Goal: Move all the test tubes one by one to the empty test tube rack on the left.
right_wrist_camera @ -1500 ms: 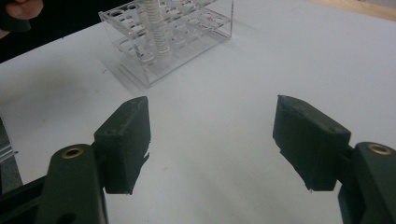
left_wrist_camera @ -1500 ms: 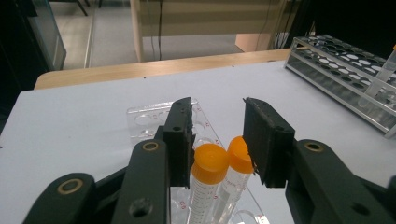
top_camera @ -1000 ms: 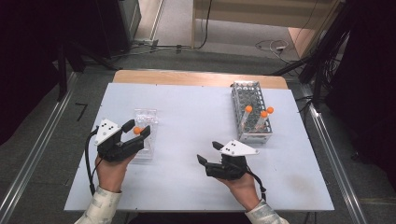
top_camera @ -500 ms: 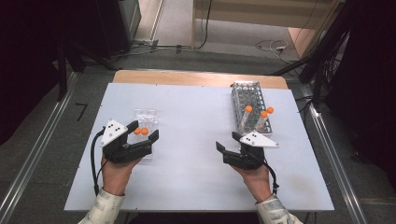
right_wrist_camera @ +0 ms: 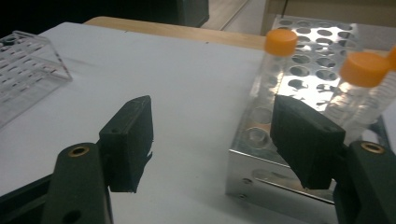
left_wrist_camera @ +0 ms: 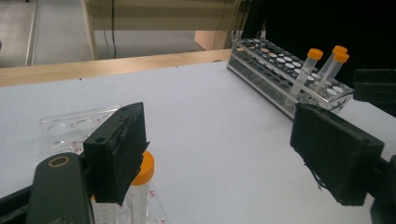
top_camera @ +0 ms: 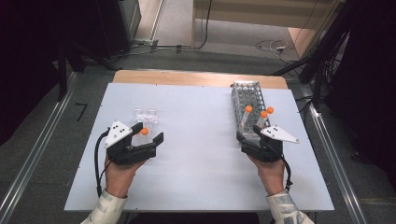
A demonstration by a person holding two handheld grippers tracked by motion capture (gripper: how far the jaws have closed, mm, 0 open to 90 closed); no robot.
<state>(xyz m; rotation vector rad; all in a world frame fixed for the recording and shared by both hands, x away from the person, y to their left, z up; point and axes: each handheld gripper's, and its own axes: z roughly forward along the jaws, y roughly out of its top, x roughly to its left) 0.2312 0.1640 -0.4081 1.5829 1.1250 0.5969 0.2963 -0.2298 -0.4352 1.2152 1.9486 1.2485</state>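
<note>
An orange-capped tube (top_camera: 144, 132) stands in a clear plastic rack (top_camera: 145, 115) at the left of the white table. My left gripper (top_camera: 148, 132) is open around it. Its jaws have just been opening, and the tube (left_wrist_camera: 139, 184) stands close by the left jaw, far from the other. At the right, a metal rack (top_camera: 247, 95) holds three orange-capped tubes (top_camera: 249, 110). My right gripper (top_camera: 254, 138) is open at that rack's near end with nothing between its jaws. In the right gripper view, the rack's near corner (right_wrist_camera: 261, 140) lies between them (right_wrist_camera: 217, 135).
The table's far edge is a wooden strip (top_camera: 196, 78). Metal rails (top_camera: 32, 158) run along both sides on the floor. Bare white tabletop (top_camera: 201, 135) lies between my two hands. The clear rack (right_wrist_camera: 23, 65) shows far left in the right gripper view.
The right hand has moved right, up to the near end of the metal rack. The left jaws have spread apart from the tube, which stays standing in the clear rack.
</note>
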